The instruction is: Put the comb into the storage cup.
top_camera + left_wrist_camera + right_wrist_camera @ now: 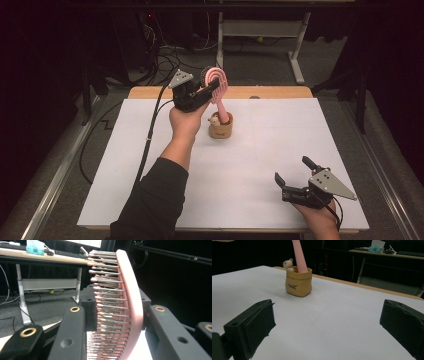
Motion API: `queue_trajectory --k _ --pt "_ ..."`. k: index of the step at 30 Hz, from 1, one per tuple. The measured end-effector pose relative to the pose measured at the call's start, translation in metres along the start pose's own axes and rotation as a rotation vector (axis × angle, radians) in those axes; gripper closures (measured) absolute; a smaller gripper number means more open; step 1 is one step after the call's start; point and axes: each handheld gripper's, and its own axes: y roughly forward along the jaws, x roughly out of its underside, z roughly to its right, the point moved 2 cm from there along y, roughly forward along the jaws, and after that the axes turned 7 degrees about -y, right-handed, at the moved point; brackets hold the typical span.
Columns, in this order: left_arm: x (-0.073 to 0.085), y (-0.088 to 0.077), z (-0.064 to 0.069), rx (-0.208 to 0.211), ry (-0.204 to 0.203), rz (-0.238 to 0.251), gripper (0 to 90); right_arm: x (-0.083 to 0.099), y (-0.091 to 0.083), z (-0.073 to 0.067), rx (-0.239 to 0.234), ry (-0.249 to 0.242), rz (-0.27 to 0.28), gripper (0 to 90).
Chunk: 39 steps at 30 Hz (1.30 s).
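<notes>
A pink hairbrush (218,81) stands with its handle in a small tan pouch-shaped pot (220,131) at the middle back of the white board (280,130). My left gripper (207,90) is shut on the brush's head, high above the pot. In the left gripper view the brush (132,302) sits edge-on between the black jaws, bristles to the left. My right gripper (292,170) rests open at the front right. In the right gripper view its jaws (327,322) stand wide apart, facing the pot (298,285), the pink handle (299,257) and a tiny bear figure (288,265) on the rim.
The white board lies on a wooden table whose back edge (270,92) shows. Behind it stand a desk frame (300,50) and loose floor cables (165,55). The left gripper's cable (150,130) trails down across the board's left side.
</notes>
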Motion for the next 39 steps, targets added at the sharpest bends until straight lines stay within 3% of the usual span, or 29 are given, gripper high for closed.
queue_trajectory --k 5,10,39 --pt "0.005 0.002 -0.005 0.004 -0.029 0.002 63.4 -0.001 -0.001 -0.001 0.003 0.001 0.002 0.4" --pt "0.010 0.004 -0.006 -0.011 -0.025 -0.008 63.3 -0.001 -0.001 0.000 0.004 0.002 0.003 0.4" --pt "0.016 0.009 -0.004 -0.012 -0.024 -0.018 63.3 -0.003 -0.002 -0.001 0.001 -0.003 0.016 0.4"
